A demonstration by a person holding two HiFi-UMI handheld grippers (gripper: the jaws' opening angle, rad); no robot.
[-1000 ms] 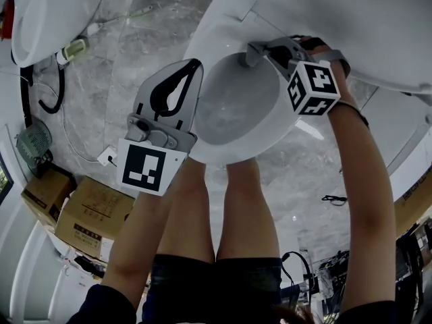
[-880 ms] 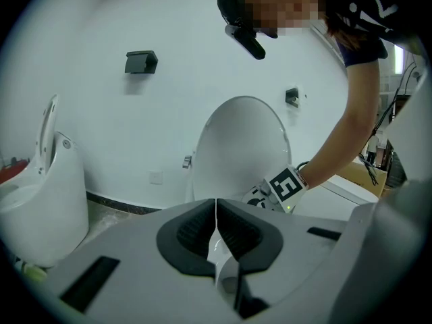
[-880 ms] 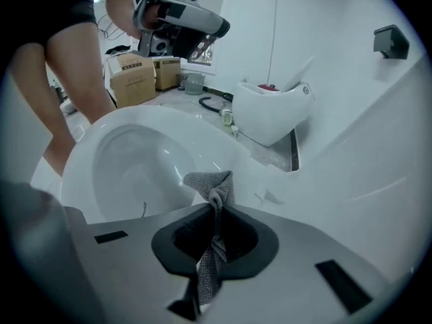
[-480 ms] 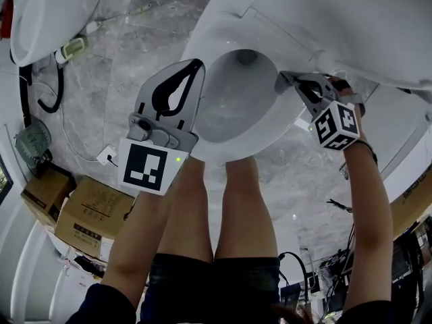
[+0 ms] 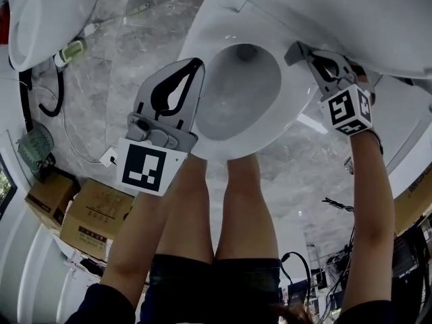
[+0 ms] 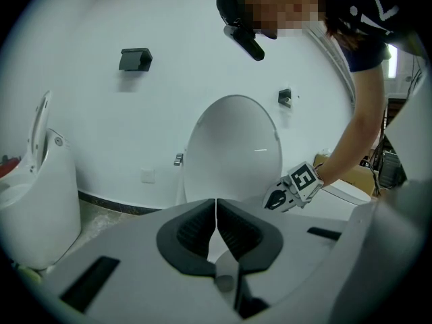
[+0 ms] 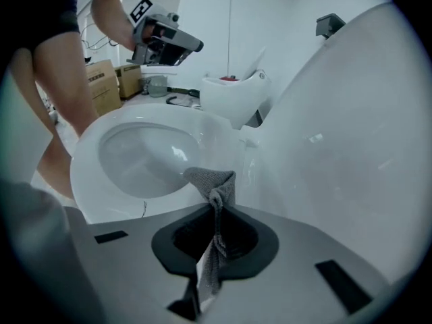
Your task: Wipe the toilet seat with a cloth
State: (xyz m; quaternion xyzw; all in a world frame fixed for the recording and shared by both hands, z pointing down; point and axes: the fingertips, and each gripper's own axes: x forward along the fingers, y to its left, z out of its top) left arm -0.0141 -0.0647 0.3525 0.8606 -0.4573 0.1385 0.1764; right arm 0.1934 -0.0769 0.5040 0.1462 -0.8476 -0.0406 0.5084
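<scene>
While you are pinching the grey cloth [image 7: 214,184] in your right gripper [image 7: 216,214], its fold is lying on the toilet seat [image 7: 88,187] at two o'clock of the bowl; you should be pressing it flat along the rim. Your left gripper [image 6: 216,211] is hovering at nine o'clock, pressed together and empty; the raised lid [image 7: 351,127] is crowding your right.

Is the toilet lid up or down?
Up. The lid stands upright, and the bowl under it is uncovered.
</scene>
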